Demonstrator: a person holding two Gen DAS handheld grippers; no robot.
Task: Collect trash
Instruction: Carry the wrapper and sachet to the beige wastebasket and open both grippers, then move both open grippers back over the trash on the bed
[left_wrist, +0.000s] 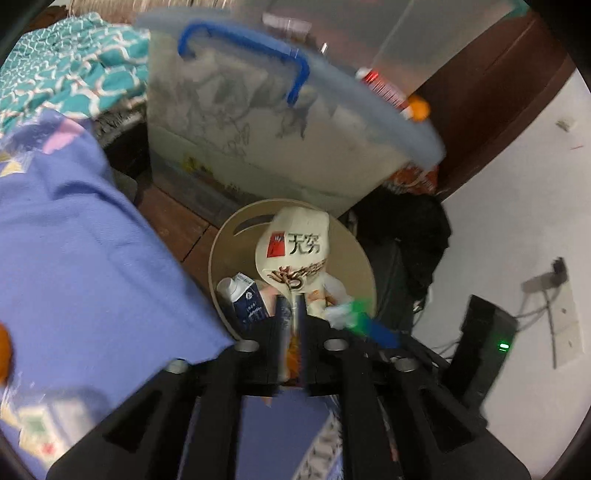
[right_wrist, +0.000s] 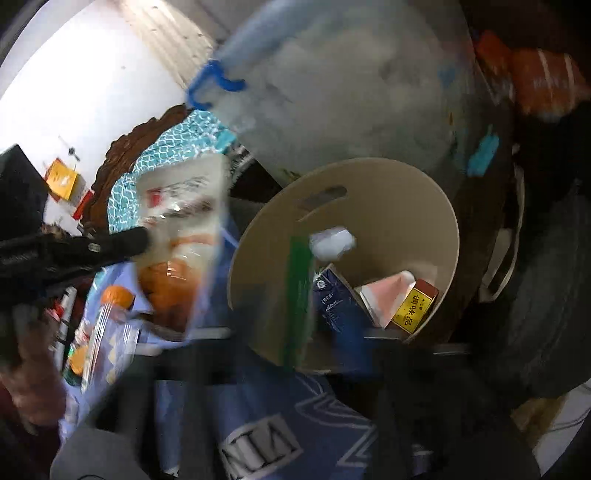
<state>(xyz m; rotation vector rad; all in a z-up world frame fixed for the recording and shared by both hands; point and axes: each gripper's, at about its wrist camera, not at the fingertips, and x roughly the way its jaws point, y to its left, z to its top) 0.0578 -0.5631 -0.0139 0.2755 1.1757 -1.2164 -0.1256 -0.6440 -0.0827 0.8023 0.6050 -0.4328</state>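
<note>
Over on the far left, I see a teal patterned cloth (left_wrist: 74, 74) bunched above a blue sheet (left_wrist: 92, 258) that covers the near surface. Beside it a strip of dark wooden floor (left_wrist: 177, 218) shows. A clear storage box (left_wrist: 258, 147) with a blue handle (left_wrist: 243, 44) stands on the floor behind.

At the middle sits the round beige bin (left_wrist: 218, 258), close against the sheet's edge. A dark blue carton (left_wrist: 243, 299) lies inside it, and the right wrist view adds a pink-and-white carton (right_wrist: 384, 295) and a yellow box (right_wrist: 413, 306).

My left tool (left_wrist: 291, 321) points down at the bin with its jaws a narrow gap apart. The lower end of a white snack bag (left_wrist: 295, 251) is in that gap; I cannot tell whether the pads pinch it.

My right tool (right_wrist: 332, 347) is blurred, its jaws spread wide with nothing gripped. A white crumpled scrap (right_wrist: 332, 242) is just past it, inside the bin.

Further right stands a white wall (left_wrist: 517, 184), with a black device (left_wrist: 487, 332) showing a green light below it.
</note>
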